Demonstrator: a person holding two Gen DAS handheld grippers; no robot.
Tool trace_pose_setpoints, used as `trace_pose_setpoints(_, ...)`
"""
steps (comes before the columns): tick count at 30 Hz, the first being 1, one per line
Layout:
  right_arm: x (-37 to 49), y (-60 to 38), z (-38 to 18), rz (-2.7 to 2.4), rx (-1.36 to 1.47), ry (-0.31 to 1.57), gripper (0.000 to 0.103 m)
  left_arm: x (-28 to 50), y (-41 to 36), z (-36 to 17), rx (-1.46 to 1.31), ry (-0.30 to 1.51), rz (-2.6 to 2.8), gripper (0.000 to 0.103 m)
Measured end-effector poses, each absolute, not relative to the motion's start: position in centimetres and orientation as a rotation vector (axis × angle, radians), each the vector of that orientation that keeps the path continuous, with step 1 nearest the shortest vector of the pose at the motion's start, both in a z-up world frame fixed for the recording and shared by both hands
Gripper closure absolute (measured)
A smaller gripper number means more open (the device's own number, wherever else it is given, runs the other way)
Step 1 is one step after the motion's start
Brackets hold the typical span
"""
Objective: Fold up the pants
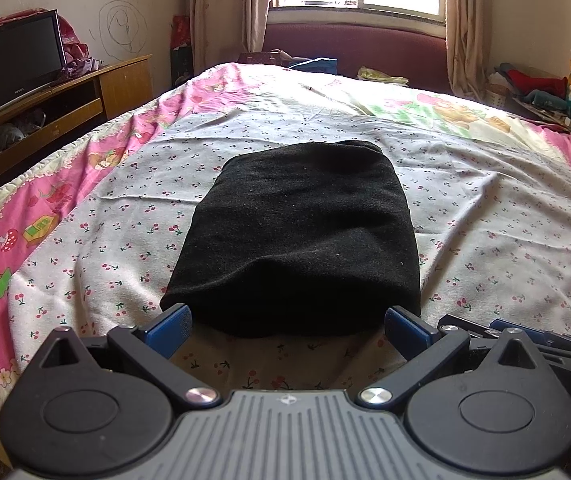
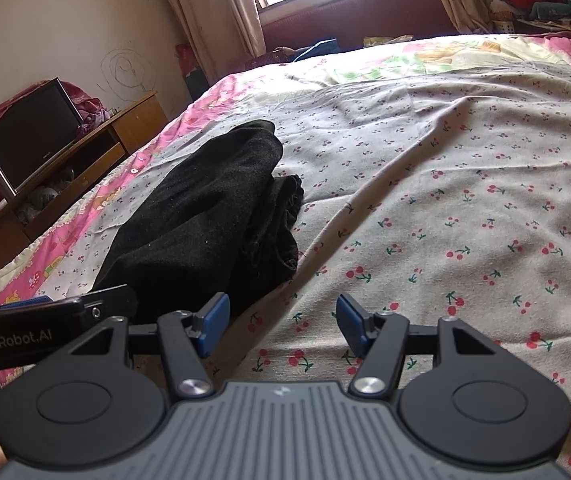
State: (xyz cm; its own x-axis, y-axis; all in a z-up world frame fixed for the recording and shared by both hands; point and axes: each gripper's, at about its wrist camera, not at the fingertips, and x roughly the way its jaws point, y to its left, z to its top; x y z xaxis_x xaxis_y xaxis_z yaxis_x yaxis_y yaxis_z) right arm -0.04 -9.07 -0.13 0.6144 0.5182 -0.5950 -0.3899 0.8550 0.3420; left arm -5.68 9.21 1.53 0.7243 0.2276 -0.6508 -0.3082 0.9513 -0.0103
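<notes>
The black pants [image 1: 301,236] lie folded into a thick rectangular bundle on the cherry-print sheet [image 1: 485,220]. My left gripper [image 1: 287,326] is open, its blue fingertips [image 1: 169,326] just at the bundle's near edge, one on each side, holding nothing. In the right wrist view the pants [image 2: 205,220] lie to the left and ahead, with the folded layers showing on their right side. My right gripper [image 2: 283,324] is open and empty above the sheet, to the right of the bundle. The left gripper's body [image 2: 37,320] shows at the left edge there.
The bed has a pink cartoon quilt [image 1: 45,208] under the sheet. A wooden TV stand [image 1: 65,100] with a television [image 1: 13,64] stands left of the bed. A red sofa [image 1: 365,52] with clothes sits under the window, and a cluttered shelf [image 1: 537,88] at far right.
</notes>
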Motion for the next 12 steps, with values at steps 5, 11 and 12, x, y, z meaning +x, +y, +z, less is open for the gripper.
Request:
trace_pose_setpoints(5, -0.05, -9.07, -0.14, 0.527, 0.186, 0.742, 0.042, -5.64, 9.19, 1.5, -0.12, 0.699, 0.296, 0.0)
trace_pose_setpoints(11, -0.06, -9.07, -0.12, 0.527, 0.185, 0.741, 0.042, -5.65, 9.19, 1.51, -0.119, 0.699, 0.297, 0.0)
trace_pose_setpoints(12, -0.06, -9.06, -0.12, 0.527, 0.185, 0.741, 0.042, -5.65, 9.19, 1.51, -0.119, 0.698, 0.297, 0.0)
